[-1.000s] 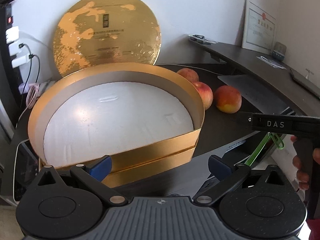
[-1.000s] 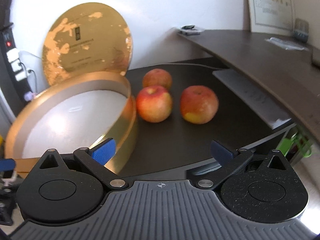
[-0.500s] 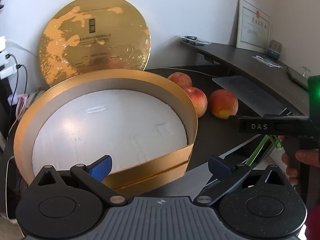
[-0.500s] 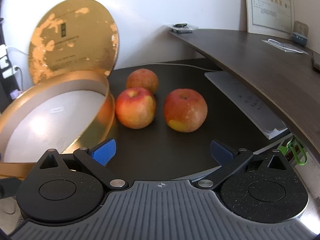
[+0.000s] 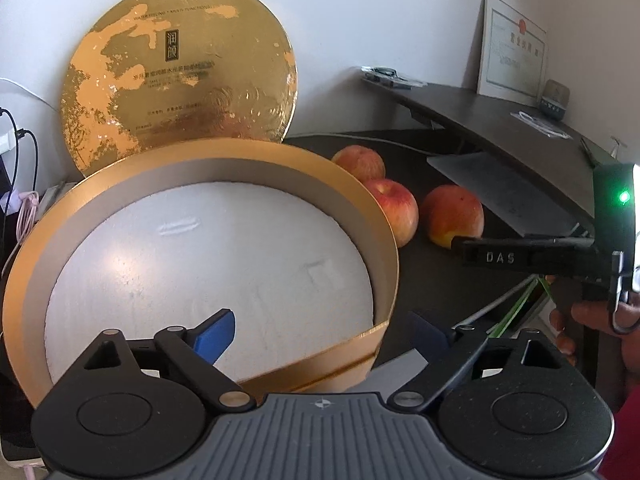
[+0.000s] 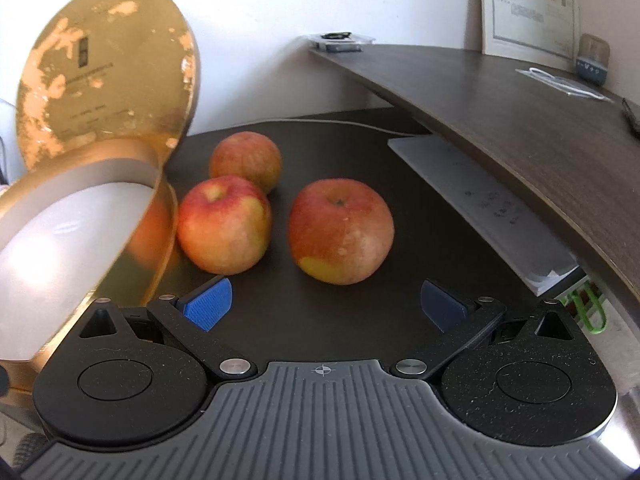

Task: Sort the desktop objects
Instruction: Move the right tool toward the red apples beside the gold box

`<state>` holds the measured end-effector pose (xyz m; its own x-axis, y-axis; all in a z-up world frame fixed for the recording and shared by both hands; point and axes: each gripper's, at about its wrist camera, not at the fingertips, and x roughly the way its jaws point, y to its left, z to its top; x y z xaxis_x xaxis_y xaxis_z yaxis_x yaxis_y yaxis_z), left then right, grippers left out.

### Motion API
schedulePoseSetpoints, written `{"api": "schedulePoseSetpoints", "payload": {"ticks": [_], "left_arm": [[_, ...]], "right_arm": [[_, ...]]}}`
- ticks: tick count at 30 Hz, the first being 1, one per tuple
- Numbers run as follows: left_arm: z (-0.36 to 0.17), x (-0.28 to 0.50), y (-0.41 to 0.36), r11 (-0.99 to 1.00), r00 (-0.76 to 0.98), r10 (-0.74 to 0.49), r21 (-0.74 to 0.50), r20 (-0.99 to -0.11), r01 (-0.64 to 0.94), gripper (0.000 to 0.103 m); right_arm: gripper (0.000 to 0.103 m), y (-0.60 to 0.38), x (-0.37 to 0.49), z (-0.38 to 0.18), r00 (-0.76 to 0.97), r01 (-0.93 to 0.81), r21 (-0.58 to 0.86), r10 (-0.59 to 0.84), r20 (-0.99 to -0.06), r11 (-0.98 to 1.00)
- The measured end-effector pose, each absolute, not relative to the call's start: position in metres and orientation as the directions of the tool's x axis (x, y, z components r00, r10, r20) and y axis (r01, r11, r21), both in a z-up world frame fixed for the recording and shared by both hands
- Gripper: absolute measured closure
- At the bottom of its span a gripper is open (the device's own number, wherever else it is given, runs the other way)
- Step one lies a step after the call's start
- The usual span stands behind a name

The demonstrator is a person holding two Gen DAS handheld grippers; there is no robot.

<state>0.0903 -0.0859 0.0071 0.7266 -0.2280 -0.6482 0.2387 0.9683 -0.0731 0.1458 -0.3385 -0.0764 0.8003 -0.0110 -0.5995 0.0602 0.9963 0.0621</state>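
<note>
Bare dark tabletop (image 6: 320, 312) lies open between my right tongs (image 6: 326, 306), fingers wide apart, and the nearest apple (image 6: 340, 230), with a clear gap between it and the apple (image 6: 224, 224) to its left. That second apple sits close to the gold box (image 6: 160, 216); a third (image 6: 246, 158) crowds behind. A low shelf (image 6: 500, 104) overhangs a white keyboard (image 6: 480, 204), closing off the right. My left tongs (image 5: 320, 336) hover spread over the box's empty white floor (image 5: 208, 264), its lid (image 5: 180, 76) standing behind.
</note>
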Motion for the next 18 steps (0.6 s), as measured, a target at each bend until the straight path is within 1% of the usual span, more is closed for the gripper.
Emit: {"api": "schedulePoseSetpoints", "payload": {"ticks": [4, 12, 15, 18], "left_arm": [[0.006, 0.097, -0.088, 0.975, 0.728, -0.197, -0.054, -0.656, 0.215, 0.01], [0.002, 0.103, -0.094, 0.976, 0.723, -0.181, -0.032, -0.667, 0.214, 0.01], [0.002, 0.105, -0.097, 0.98, 0.728, -0.15, 0.0, -0.669, 0.201, 0.007], [0.002, 0.108, -0.096, 0.981, 0.73, -0.142, 0.002, -0.669, 0.192, 0.007]], "right_arm": [[0.0, -0.342, 0.154, -0.081, 0.8, 0.077, 0.047, -0.034, -0.599, 0.996], [0.0, -0.347, 0.171, -0.088, 0.818, 0.053, 0.065, -0.007, -0.575, 0.996], [0.0, -0.348, 0.178, -0.091, 0.825, 0.051, 0.056, -0.011, -0.565, 0.997], [0.0, -0.351, 0.186, -0.095, 0.828, 0.056, 0.052, -0.018, -0.56, 0.997]]}}
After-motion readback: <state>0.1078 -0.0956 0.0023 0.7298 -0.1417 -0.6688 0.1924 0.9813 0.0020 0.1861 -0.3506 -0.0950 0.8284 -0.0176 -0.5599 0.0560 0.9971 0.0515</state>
